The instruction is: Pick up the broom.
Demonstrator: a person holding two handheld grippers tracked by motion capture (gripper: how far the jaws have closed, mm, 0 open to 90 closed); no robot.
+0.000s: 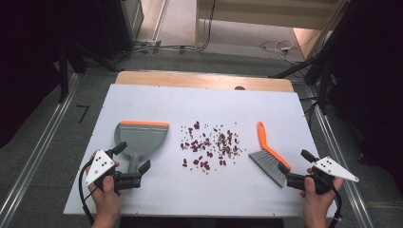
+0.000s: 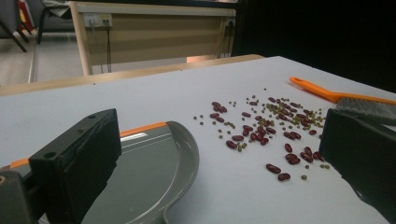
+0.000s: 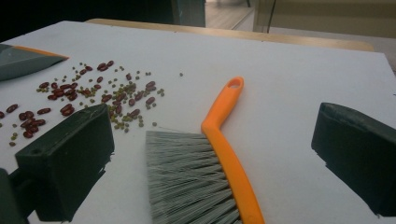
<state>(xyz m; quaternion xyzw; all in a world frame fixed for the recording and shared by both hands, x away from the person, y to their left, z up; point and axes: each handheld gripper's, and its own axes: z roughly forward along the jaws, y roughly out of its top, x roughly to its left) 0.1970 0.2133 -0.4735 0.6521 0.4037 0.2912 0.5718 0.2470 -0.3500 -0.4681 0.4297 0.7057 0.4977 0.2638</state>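
1. The left gripper (image 1: 131,164), jaws spread, straddles the dustpan (image 1: 141,138) handle; the pan lies left of the beans (image 1: 209,145), its long axis running away from the person.
2. The beans sit scattered mid-tabletop (image 1: 199,102).
3. Right of the beans lies the brush (image 1: 267,154), handle pointing away. The right gripper (image 1: 293,166), jaws spread, is nearer and flanks its bristle end without touching.

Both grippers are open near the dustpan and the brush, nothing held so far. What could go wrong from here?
1. The brush lies flat with its bristles toward the right gripper; jaws closing there may pinch bristles rather than the thin orange handle.
2. The beans are loosely scattered between the tools, so a wide sweep could roll some past the dustpan.
3. The left gripper straddles the dustpan's narrow handle; an off-centre grip could tilt its lip off the table.
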